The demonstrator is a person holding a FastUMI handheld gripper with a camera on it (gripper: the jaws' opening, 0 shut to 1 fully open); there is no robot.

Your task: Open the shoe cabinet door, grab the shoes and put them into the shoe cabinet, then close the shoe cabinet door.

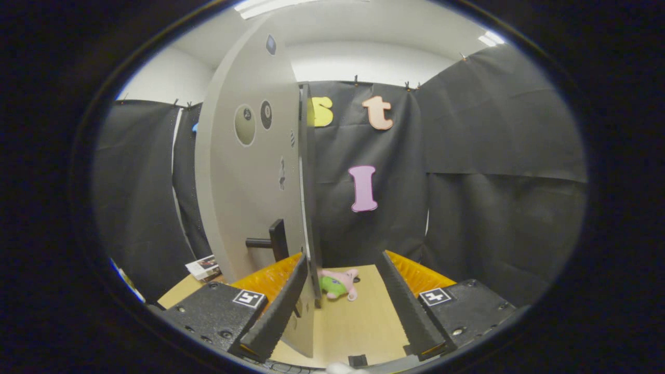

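The grey shoe cabinet door (244, 182) stands swung open and I see it almost edge-on, with its black handle (270, 241) sticking out on the left face. My gripper (343, 257) is open wide. The door's thin edge (308, 208) runs down between the fingers, right against the inner side of the left finger (280, 306), while the right finger (405, 301) stands well clear of it. Just beyond the fingertips a small pink and green soft thing (337, 283) lies on the light wooden surface (358, 322); I cannot tell whether it is a shoe.
A booklet (205, 267) lies on the wooden surface to the left of the door, near the surface's edge. Black cloth walls (493, 182) close the booth behind and on both sides.
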